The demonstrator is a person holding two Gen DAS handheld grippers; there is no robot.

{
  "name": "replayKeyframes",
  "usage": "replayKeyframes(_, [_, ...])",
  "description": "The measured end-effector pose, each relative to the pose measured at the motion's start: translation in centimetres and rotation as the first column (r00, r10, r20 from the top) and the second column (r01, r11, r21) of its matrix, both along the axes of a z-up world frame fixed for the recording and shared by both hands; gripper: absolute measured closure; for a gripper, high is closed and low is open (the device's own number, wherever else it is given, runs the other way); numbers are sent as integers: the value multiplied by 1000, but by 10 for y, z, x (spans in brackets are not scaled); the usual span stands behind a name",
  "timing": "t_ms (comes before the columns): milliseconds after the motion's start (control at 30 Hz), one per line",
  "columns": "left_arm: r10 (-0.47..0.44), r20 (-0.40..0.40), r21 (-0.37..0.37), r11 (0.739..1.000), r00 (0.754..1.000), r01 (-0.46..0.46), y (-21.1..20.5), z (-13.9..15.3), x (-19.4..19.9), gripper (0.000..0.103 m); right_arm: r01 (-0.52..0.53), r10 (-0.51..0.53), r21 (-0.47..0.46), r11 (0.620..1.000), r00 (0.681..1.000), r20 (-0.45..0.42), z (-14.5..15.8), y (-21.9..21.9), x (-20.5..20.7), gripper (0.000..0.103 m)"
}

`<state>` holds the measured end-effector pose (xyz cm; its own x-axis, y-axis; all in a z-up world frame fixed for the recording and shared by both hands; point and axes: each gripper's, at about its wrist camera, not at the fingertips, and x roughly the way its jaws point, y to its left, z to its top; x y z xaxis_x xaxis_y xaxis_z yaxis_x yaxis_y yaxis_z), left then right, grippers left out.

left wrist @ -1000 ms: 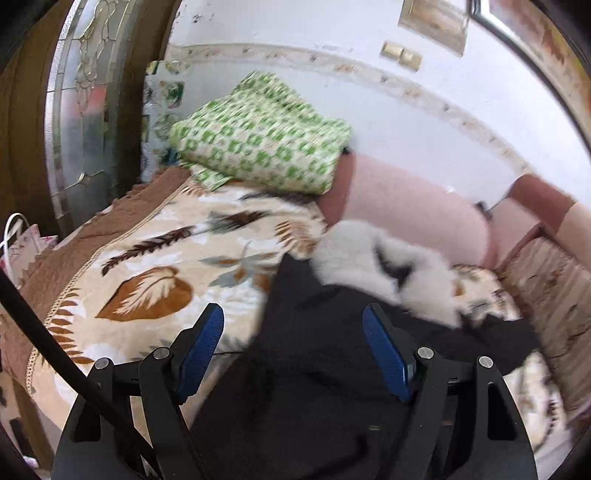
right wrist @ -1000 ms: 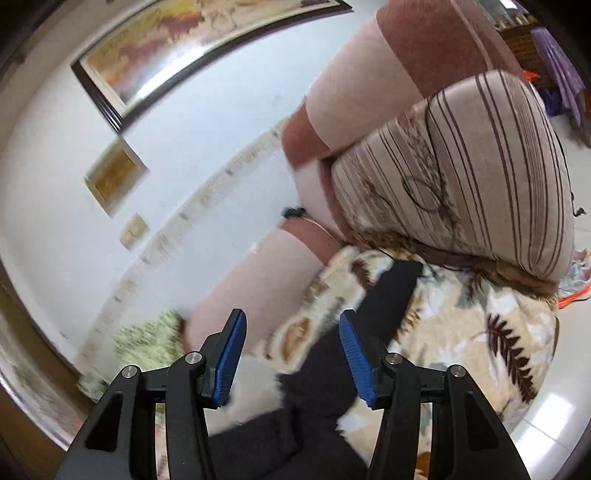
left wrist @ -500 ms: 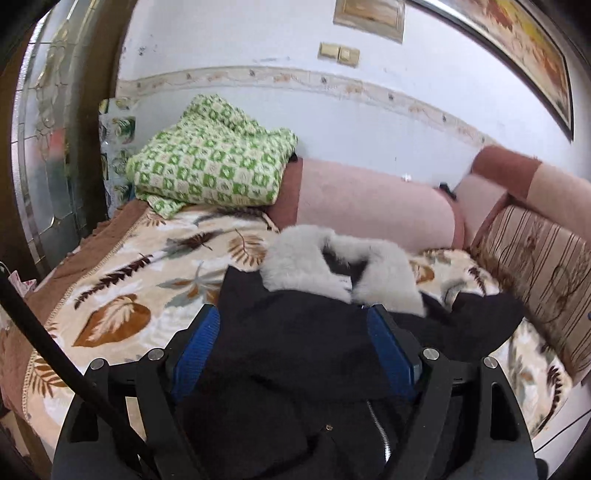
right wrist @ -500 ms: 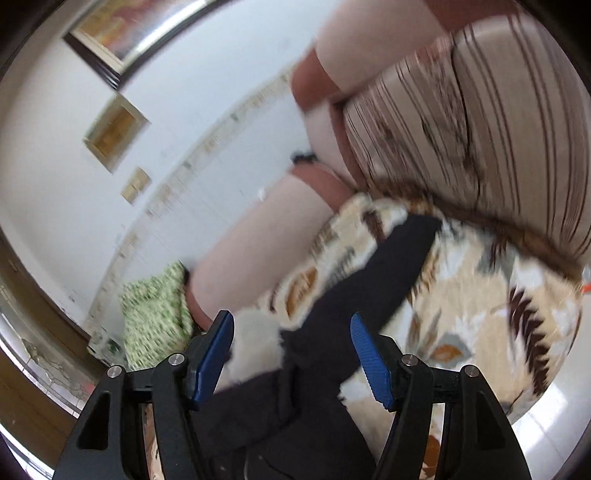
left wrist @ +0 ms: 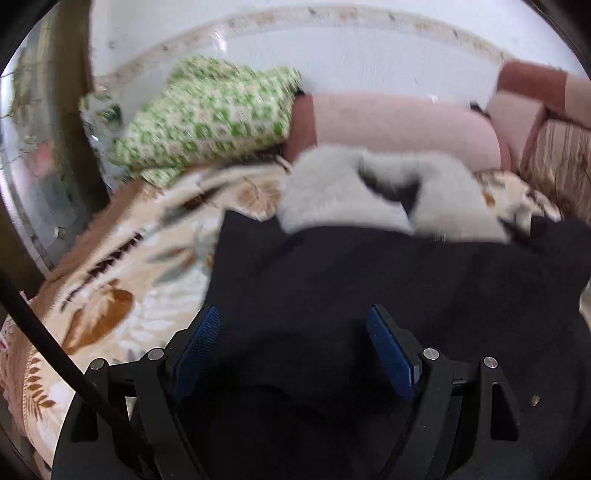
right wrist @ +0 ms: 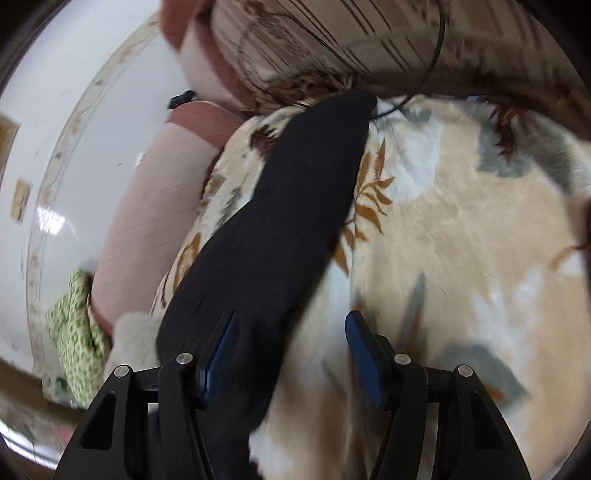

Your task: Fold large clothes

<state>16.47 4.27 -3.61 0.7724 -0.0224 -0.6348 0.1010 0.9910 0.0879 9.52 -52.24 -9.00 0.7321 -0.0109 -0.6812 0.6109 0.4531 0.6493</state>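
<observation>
My left gripper [left wrist: 293,349] is over the body of the black coat [left wrist: 369,295]. Its blue pads [left wrist: 197,349] stand wide apart, with dark cloth showing between and below them; neither pad presses on the cloth, so this gripper is released and holds nothing.

My right gripper [right wrist: 290,356] is over the coat's sleeve [right wrist: 295,206]. Its jaws have just been closing a little, but a clear gap remains. The sleeve's edge runs past the left pad [right wrist: 218,358] and partly into the gap; the right pad has only blanket behind it. Nothing is clamped.

The coat lies spread on the leaf-print blanket [right wrist: 461,240] that covers the sofa seat. Its pale fur collar [left wrist: 369,192] lies at the far side, near the pink back cushion [left wrist: 399,125]. The sleeve lies stretched out flat across the blanket, and its cuff reaches the striped armrest [right wrist: 332,33].

A folded green checked cloth [left wrist: 207,114] rests at the far left end of the sofa, against the white wall [left wrist: 351,55], well apart from the coat.

Both views are motion-blurred.
</observation>
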Motion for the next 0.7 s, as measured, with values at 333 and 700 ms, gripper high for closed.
replayKeyframes(333, [-69,-140,-92,994,988,56,5,-24,20,16,4,-4,7,1000,1000,22,-28,-44,49,39])
replayKeyframes(700, [-88,-206,-155,986,975,57,10,-32,29,12,-33,36,-204,978,999,13,13,-28,69,92])
